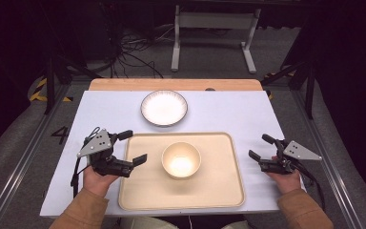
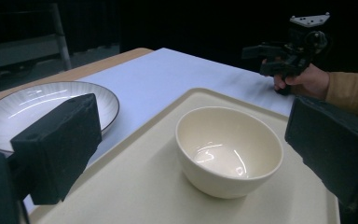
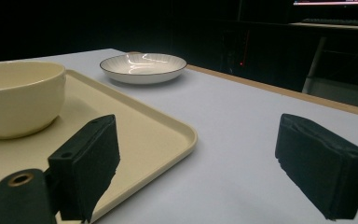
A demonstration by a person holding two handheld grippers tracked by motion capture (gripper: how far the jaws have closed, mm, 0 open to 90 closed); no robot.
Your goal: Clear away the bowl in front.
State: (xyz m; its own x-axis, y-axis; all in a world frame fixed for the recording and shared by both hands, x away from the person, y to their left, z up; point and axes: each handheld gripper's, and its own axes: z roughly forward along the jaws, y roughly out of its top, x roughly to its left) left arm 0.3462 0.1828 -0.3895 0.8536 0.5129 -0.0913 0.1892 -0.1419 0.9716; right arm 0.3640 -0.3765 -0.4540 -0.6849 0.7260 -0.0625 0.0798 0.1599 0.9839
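A cream bowl point(image 1: 181, 160) stands upright and empty in the middle of a cream tray point(image 1: 219, 191). Beyond the tray lies a white plate point(image 1: 164, 108) with a dark rim. My left gripper point(image 1: 136, 145) hovers at the tray's left edge, open, one jaw over the tray and nothing between the jaws. In the left gripper view the bowl point(image 2: 228, 149) sits ahead between the wide-apart jaws, untouched. My right gripper point(image 1: 258, 146) stands open on the table, right of the tray. The right gripper view has the tray's corner point(image 3: 158, 126), the bowl point(image 3: 18, 98) and the plate point(image 3: 143, 66).
The white table top point(image 1: 248, 114) ends in a wooden strip point(image 1: 176, 84) at the far side. A white metal stand point(image 1: 214, 28) and loose cables point(image 1: 133, 57) lie on the floor behind. Dark rails run along both sides of the table.
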